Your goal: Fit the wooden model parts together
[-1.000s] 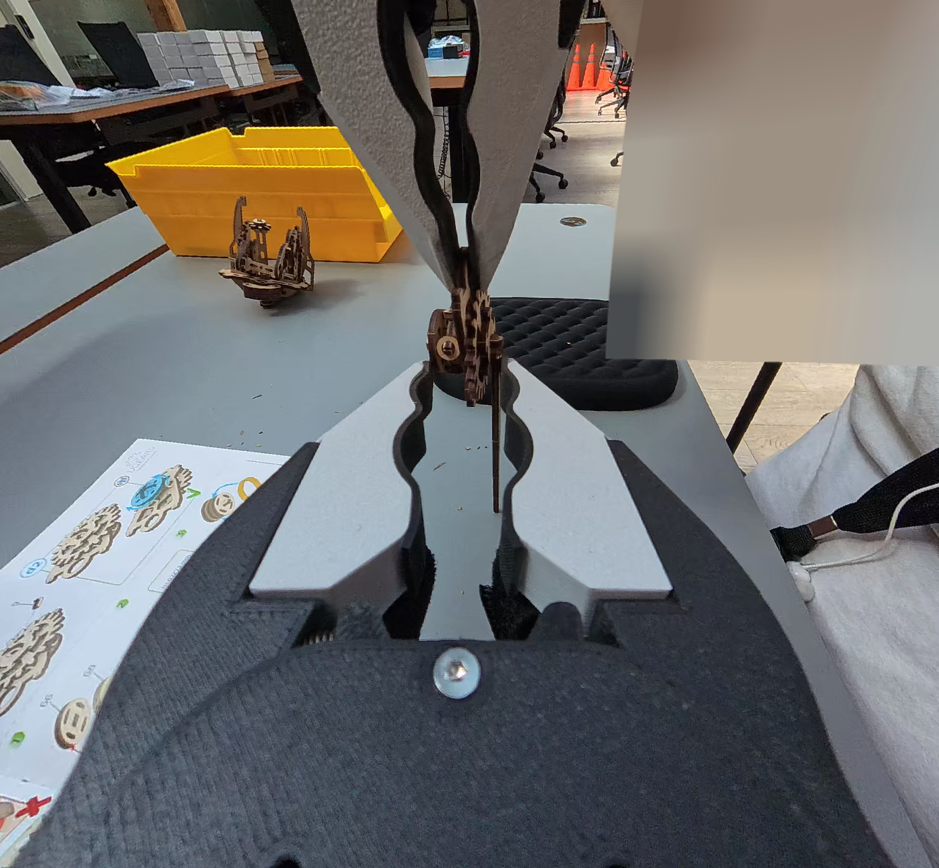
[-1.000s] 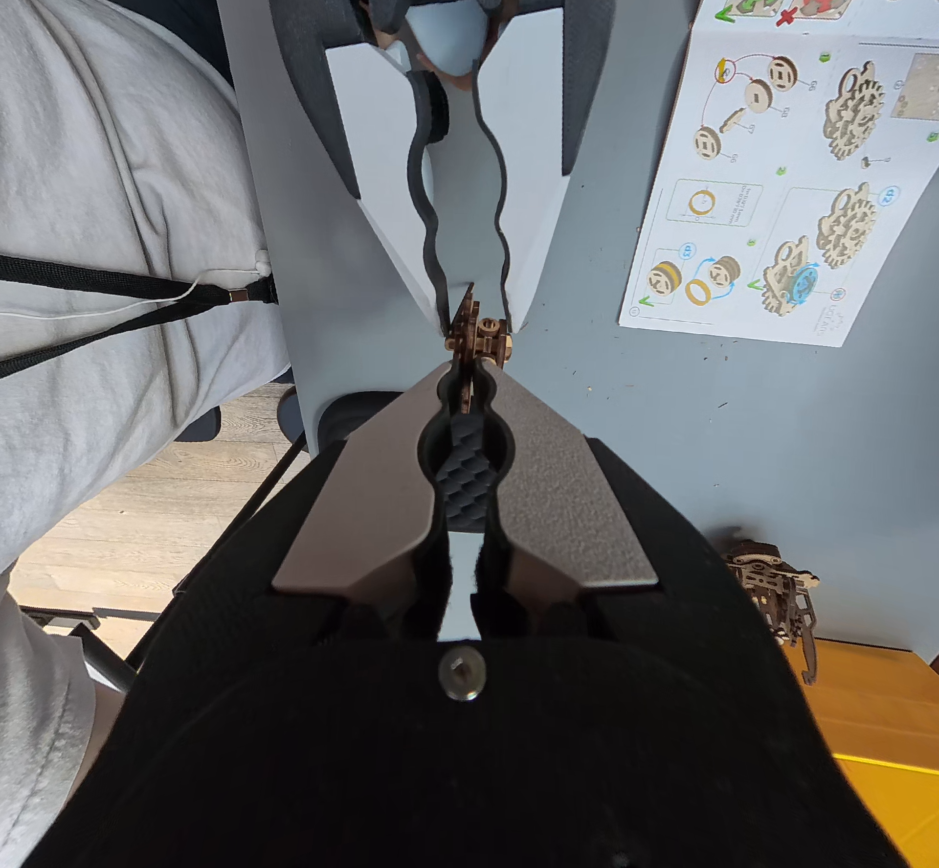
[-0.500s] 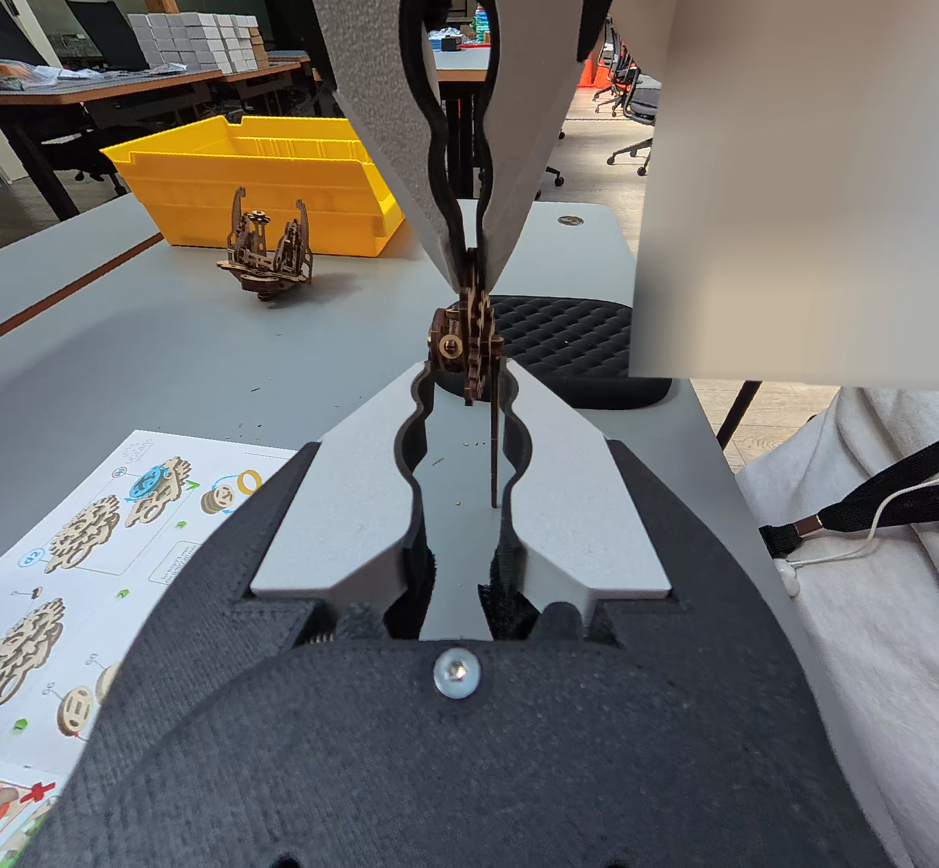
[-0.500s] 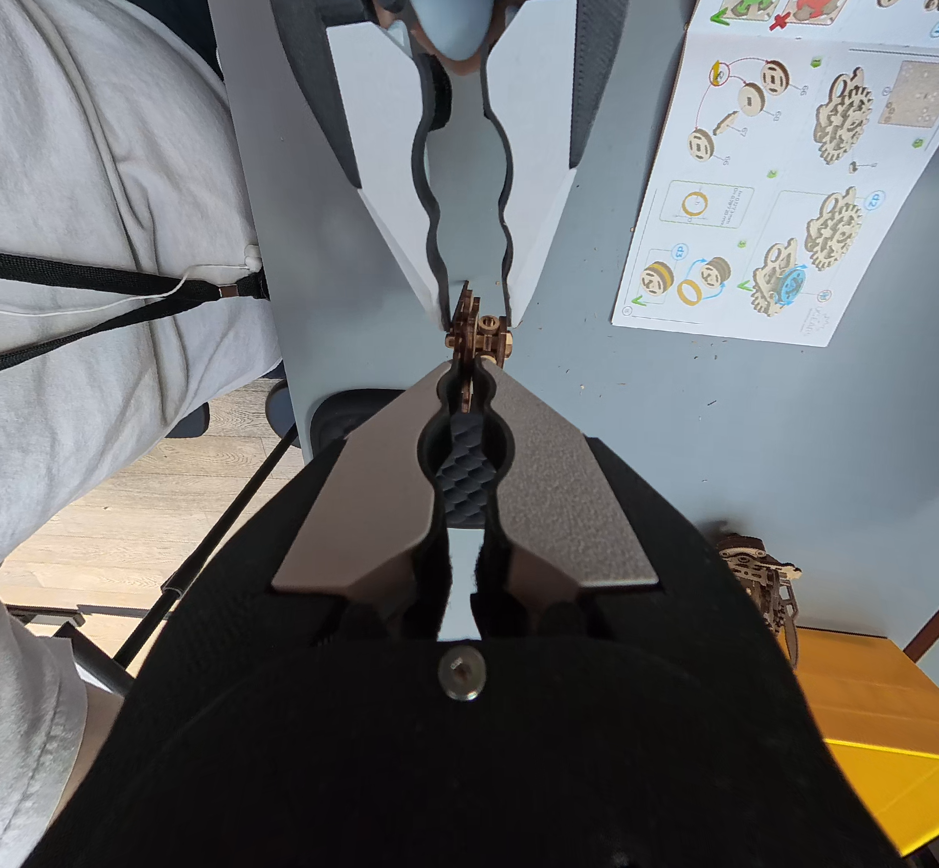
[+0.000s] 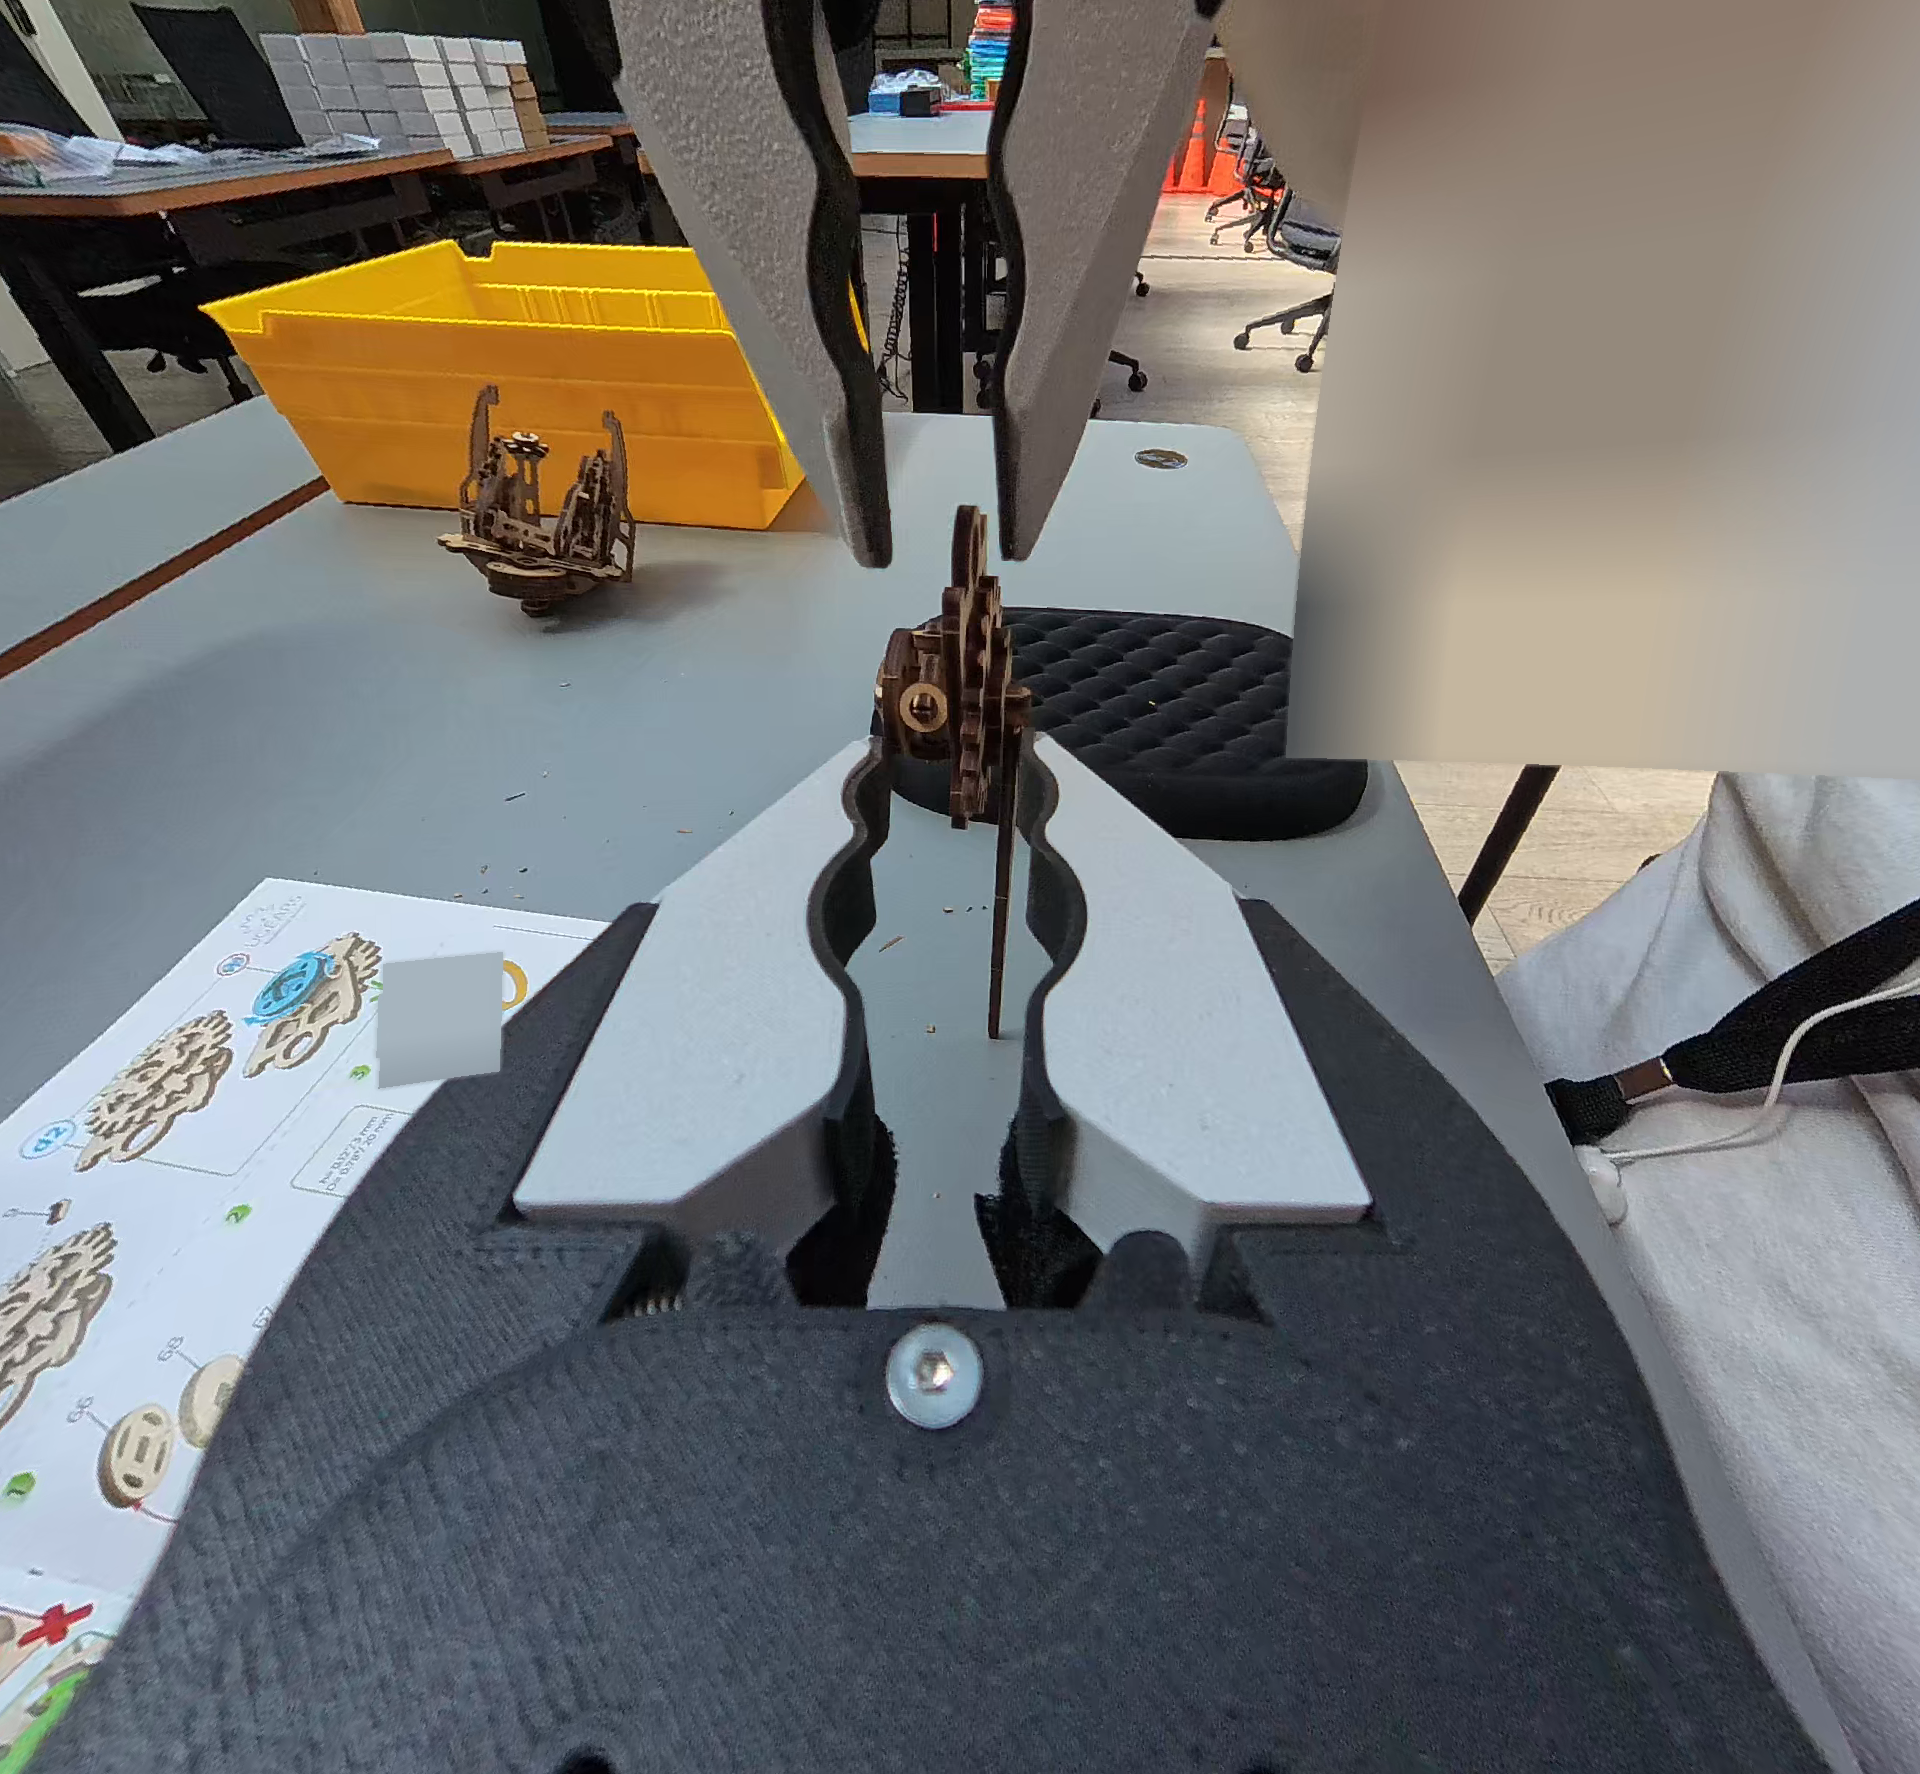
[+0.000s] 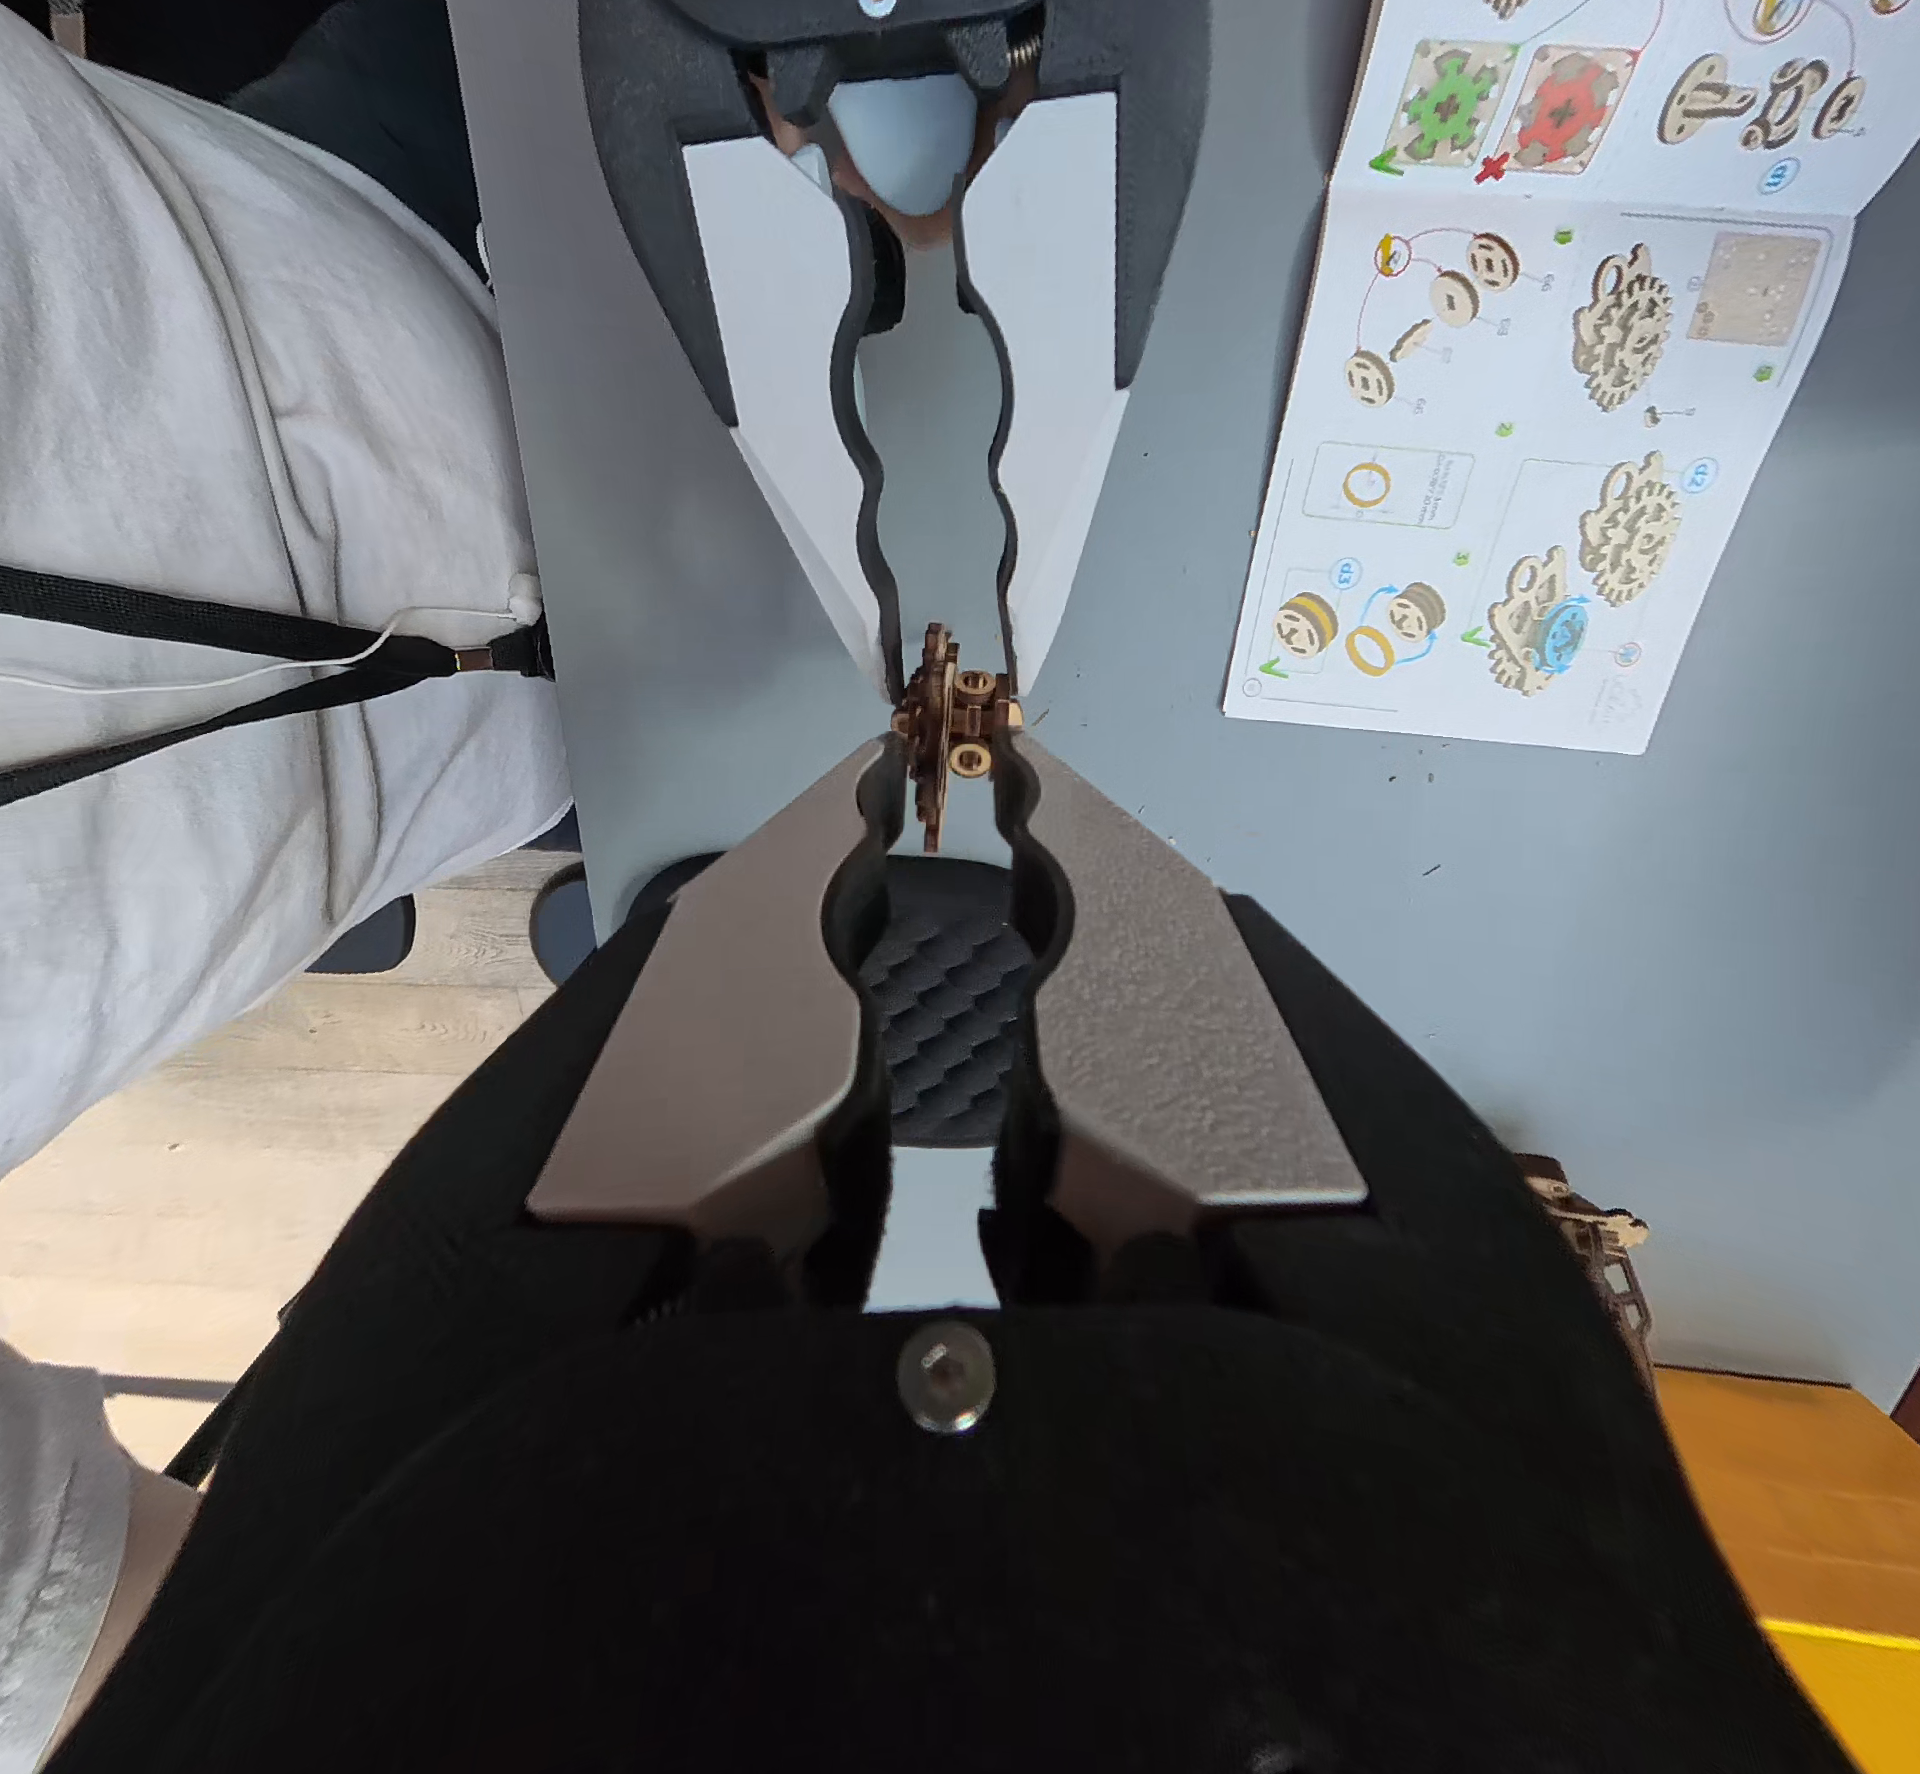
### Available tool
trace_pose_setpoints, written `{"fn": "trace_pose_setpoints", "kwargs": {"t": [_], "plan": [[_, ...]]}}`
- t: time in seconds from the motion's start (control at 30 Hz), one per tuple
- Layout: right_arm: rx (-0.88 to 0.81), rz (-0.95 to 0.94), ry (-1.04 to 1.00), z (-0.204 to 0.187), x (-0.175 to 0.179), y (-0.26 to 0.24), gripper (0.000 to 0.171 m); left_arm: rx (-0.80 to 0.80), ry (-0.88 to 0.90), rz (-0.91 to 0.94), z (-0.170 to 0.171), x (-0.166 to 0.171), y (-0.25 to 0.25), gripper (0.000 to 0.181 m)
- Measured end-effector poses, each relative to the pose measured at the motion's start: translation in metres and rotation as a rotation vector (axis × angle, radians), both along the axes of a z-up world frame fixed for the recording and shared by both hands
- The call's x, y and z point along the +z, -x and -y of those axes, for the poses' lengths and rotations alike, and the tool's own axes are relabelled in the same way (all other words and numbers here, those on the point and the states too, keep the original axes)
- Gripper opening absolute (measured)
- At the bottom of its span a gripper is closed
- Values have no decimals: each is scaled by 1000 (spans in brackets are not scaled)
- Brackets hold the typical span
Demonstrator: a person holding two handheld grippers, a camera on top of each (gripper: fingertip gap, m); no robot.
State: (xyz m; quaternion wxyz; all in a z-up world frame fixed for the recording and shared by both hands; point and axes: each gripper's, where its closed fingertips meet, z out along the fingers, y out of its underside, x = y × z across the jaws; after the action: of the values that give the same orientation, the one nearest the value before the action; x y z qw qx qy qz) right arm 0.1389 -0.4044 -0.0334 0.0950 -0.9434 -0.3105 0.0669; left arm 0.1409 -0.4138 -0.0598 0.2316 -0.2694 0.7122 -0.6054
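A small wooden gear assembly (image 5: 951,706) with a thin wooden stick hanging below it is pinched between the tips of my left gripper (image 5: 951,753), above the grey table (image 5: 312,737). My right gripper (image 5: 940,548) comes down from above. Its jaws stand apart on either side of the gear's top edge, not clamping it. In the right wrist view the gear assembly (image 6: 951,716) sits between the left gripper's tips (image 6: 951,685), and my right gripper (image 6: 945,763) is open around its near teeth.
A partly built wooden model (image 5: 540,519) stands in front of a yellow bin (image 5: 499,374). An instruction sheet (image 5: 156,1101) lies at the left. A black quilted pad (image 5: 1143,716) lies by the table's right edge, next to a person in white clothing (image 5: 1766,1205). Left and right tips are no more than a few centimetres apart.
My right gripper was shut on the top of the gear assembly; it has now opened and let go. My left gripper still holds the assembly in the same place.
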Motion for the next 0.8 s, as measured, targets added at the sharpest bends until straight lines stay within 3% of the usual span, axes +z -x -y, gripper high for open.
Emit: {"fn": "trace_pose_setpoints", "kwargs": {"t": [0.2,0.33,0.4,0.53,0.67,0.8], "plan": [[60,-116,-243,3,16,-2,24,3,-5,5,0,0,0,22],[114,-227,-726,1,42,-7,33,6,4,3,-2,0,0,22],[86,-278,-917,5,40,-15,56,5,9,2,-2,0,0,22],[-8,-460,-953,10,5,-12,55,9,9,5,-4,0,0,22],[-16,-415,-918,0,-25,-2,41,11,14,5,-5,0,0,22],[-41,-472,-879,-3,-28,0,29,11,10,6,-5,0,0,23]]}}
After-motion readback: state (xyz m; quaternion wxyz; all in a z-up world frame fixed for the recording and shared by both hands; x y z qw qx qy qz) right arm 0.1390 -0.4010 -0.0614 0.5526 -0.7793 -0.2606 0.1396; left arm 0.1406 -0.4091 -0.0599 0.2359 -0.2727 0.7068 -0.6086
